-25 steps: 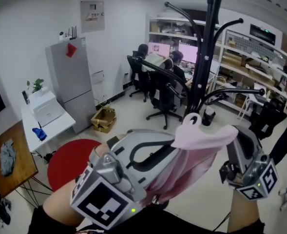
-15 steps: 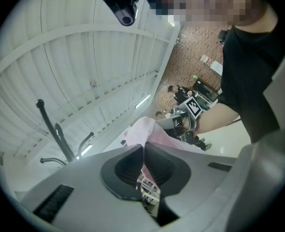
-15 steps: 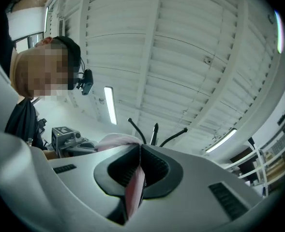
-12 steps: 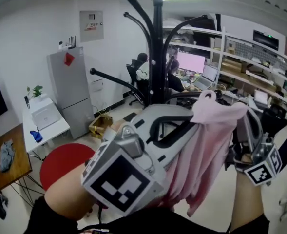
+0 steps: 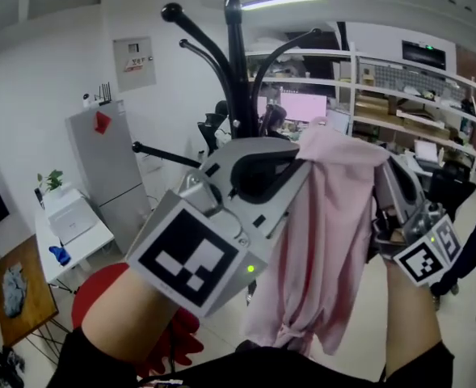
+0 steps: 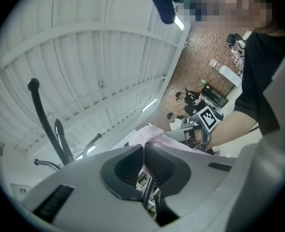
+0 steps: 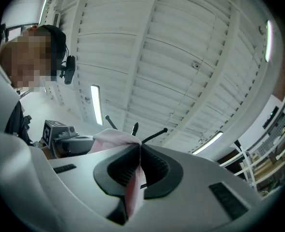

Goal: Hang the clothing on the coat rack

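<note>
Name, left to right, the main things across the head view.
Brown wooden table → tall grey refrigerator → left tongs → pink cloth garment → right tongs

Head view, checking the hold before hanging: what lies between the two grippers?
The pink garment, stretched from left gripper to right gripper, both shut on it, as the head view shows.

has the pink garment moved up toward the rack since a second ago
Yes. Against the coat rack, the pink garment has risen: its top is now nearer the upper hooks, just right of the pole.
</note>
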The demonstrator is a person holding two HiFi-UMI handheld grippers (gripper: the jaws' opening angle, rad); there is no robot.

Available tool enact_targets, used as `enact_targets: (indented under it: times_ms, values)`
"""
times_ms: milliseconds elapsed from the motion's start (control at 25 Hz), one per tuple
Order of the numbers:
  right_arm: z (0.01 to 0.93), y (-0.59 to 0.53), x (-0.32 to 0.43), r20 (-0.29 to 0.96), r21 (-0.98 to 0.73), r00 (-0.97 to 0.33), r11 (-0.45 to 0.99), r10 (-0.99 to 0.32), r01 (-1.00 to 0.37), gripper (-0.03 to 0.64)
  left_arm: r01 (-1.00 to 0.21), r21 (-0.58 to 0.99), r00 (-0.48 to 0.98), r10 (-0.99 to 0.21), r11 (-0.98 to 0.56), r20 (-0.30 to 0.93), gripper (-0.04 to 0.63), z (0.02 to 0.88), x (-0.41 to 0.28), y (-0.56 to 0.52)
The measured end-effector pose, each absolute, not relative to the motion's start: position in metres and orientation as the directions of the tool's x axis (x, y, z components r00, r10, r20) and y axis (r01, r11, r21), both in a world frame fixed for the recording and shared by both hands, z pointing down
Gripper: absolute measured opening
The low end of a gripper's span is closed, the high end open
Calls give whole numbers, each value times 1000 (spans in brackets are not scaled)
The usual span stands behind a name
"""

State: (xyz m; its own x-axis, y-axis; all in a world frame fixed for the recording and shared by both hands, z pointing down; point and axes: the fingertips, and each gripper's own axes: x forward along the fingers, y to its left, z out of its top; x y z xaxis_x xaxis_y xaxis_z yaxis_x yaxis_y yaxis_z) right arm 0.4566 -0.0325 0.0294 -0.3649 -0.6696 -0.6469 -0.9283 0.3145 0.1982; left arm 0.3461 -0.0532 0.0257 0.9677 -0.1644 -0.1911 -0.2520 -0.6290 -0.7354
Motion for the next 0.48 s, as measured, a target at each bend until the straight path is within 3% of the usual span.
enact_targets:
  times_ms: [240,480]
  values:
    - [35,-88,474,-612,143,-247,202,-751,-969,6,-286,-704,958,-221,-650,-185,3,28,366,-106]
    - [46,-124,474,-542,174,-232,162,-808,-971,8,-224,-655,974,-192,-722,-121,3,40,384,-127]
